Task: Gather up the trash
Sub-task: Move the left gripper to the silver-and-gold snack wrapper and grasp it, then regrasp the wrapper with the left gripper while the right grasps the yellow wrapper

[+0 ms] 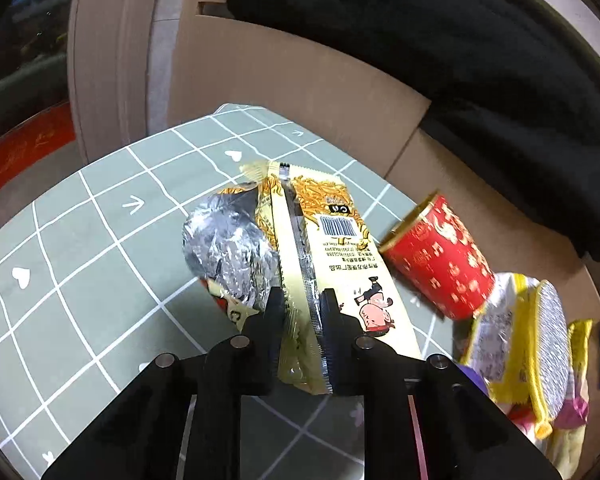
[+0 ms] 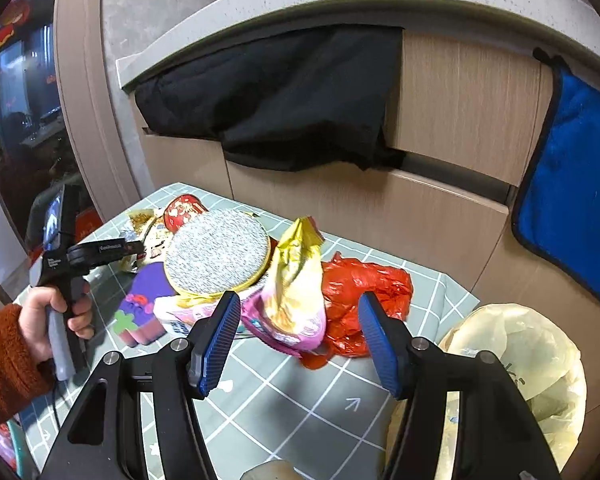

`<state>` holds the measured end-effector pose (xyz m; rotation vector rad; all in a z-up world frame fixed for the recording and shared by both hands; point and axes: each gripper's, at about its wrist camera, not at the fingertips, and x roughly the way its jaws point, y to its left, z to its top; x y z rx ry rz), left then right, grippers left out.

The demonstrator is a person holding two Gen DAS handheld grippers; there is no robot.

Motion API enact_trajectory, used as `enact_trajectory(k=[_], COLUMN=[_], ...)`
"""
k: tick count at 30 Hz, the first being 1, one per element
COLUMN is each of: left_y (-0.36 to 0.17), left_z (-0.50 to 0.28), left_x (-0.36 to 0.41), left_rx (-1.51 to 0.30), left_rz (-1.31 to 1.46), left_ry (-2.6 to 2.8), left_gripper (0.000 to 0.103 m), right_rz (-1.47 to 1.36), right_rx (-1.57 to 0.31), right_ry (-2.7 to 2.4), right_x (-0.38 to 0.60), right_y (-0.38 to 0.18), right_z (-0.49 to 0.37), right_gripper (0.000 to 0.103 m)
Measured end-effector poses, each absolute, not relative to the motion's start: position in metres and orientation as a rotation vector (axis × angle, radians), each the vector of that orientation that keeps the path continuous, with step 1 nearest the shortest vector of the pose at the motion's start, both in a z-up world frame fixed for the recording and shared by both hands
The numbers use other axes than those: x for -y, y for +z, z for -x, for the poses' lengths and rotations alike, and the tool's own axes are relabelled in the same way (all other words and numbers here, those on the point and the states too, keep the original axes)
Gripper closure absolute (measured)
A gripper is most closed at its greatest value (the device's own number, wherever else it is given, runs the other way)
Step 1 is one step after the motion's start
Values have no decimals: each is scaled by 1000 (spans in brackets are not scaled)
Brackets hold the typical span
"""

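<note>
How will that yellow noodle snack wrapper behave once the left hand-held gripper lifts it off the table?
Probably floppy: the yellow wrapper is thin crinkled film, torn open with its foil lining showing, so the far end should droop. Likely very light, since it looks empty and flattened. The left hand-held gripper pinches only its near end along the seam, so the glossy film might slip.

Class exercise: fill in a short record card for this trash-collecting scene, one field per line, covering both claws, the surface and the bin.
left claw: shut on yellow noodle wrapper
right claw: open, holds nothing, pink-and-gold snack bag ahead
surface: green checked tablecloth
other trash: red paper cup on its side, red plastic bag
bin: bag-lined bin beside the table
</note>
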<state>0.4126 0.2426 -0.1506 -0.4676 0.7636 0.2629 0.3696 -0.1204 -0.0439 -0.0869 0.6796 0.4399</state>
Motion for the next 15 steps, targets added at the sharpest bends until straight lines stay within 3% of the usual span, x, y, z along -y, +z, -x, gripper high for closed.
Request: enact_trajectory(k=[1, 2, 15], left_y=[-147, -143, -74], left_z=[-409, -403, -308], left_x=[-240, -238, -209], left_rx=[-757, -746, -622], left_rz=[450, 435, 346], left_ry=[255, 239, 58], left_gripper=[91, 102, 102], right_rz=[86, 86, 168], right_rx=[-680, -679, -658], right_ry=[442, 446, 445], right_x=[121, 122, 108], right_y=[-45, -45, -49], right_z=[-371, -371, -389], right_gripper=[44, 44, 44])
